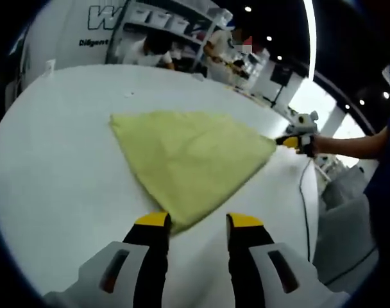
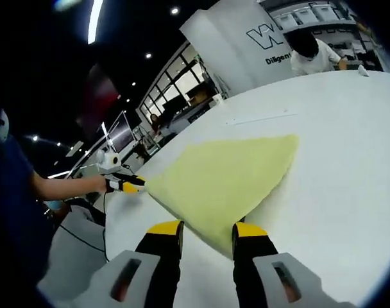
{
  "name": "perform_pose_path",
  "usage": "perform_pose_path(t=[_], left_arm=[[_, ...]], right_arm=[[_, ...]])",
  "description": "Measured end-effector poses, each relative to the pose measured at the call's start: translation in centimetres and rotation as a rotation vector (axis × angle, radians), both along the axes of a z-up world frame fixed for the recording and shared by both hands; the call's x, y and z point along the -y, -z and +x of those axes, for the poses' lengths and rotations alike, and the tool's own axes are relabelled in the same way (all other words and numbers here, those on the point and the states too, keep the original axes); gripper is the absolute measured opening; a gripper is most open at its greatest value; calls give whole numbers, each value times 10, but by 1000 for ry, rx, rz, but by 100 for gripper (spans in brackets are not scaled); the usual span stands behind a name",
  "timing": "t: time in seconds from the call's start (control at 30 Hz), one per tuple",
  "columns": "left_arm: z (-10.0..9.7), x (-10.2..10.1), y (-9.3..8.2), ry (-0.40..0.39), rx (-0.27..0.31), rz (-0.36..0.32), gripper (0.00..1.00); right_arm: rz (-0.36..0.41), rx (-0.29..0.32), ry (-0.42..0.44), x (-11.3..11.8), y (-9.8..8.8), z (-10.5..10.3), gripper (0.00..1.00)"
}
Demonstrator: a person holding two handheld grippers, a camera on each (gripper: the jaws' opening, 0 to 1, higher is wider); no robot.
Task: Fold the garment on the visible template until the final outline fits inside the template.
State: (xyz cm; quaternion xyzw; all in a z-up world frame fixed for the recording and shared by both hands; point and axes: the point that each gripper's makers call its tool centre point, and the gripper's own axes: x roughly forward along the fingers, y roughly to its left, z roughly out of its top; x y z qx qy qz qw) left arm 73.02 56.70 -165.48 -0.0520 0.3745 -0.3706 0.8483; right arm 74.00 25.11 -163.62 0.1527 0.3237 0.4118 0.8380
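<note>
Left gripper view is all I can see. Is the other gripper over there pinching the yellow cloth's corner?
Observer: No. In the right gripper view, the right gripper has its jaws apart, and a corner of the yellow cloth lies between them.
Operator: Is anything else on the table past the cloth?
Observer: Yes. There is a thin pale line on the white table, beyond the cloth's far edge and not touching it.

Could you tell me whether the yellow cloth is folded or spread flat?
Folded: the yellow cloth lies as a triangle on the white table, a doubled edge showing along one side.
</note>
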Motion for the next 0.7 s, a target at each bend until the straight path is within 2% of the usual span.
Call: perform_pose_path(t=[0.1,0.23,0.47,0.7], left_arm=[[0,-2,0,-8,-3,7,22],[1,-2,0,-17,-1,1,16],[2,-9,5,-35,-3,22,5],[4,-11,6,-37,-3,16,1]], right_arm=[[-36,2,-15,3,6,-2,23],[-31,-5,-5,4,7,-3,20],[-71,-9,-14,7,14,-4,12],[-74,-21,5,14,15,-4,0]])
